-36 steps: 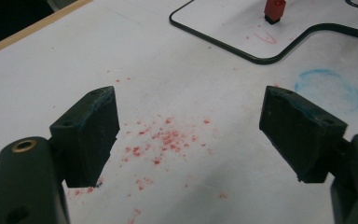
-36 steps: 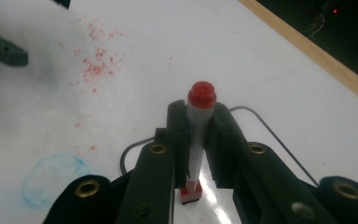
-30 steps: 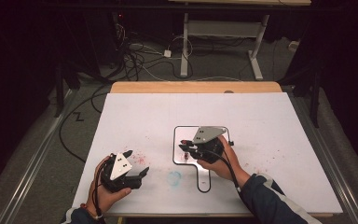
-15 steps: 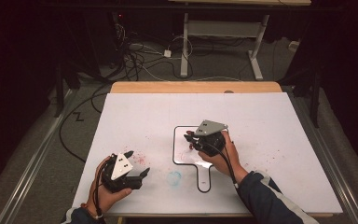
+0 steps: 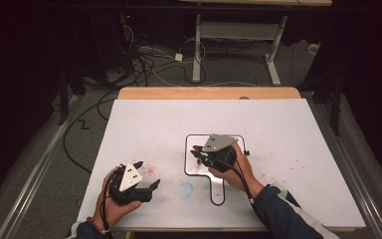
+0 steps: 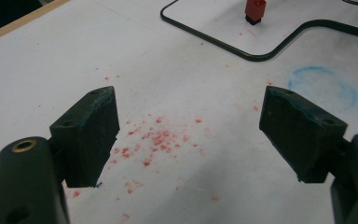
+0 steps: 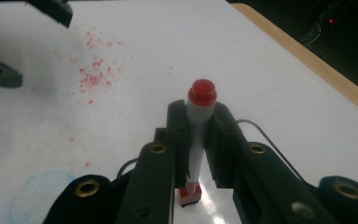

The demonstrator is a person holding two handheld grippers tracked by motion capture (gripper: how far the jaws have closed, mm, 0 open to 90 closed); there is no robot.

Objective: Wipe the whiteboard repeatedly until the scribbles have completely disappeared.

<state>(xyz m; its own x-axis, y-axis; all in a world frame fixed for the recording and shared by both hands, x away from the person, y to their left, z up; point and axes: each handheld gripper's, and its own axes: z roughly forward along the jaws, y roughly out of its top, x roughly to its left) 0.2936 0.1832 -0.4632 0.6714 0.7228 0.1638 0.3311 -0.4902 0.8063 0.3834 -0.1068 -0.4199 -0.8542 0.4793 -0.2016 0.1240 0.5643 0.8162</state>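
My right gripper [image 5: 198,152] is shut on a white marker [image 7: 196,140] with a red cap [image 7: 202,93], which stands up between the jaws. It hovers over a black paddle-shaped outline [image 5: 186,160] drawn on the white board [image 5: 288,129]. The marker's red end [image 6: 255,9] points down at the board inside that outline [image 6: 242,50]. My left gripper [image 5: 149,173] is open at the front left, with its jaws [image 6: 191,126] wide apart over a patch of red specks [image 6: 156,137] and nothing between them.
A faint blue ring smudge [image 5: 185,189] lies between the two grippers, also in the left gripper view [image 6: 324,84]. The board rests on a wooden table edge [image 5: 209,93]. Cables [image 5: 149,64] and a desk frame [image 5: 238,30] are on the floor beyond.
The right gripper with the marker has shifted slightly away from the person over the outline. The left gripper has stayed in place, open.
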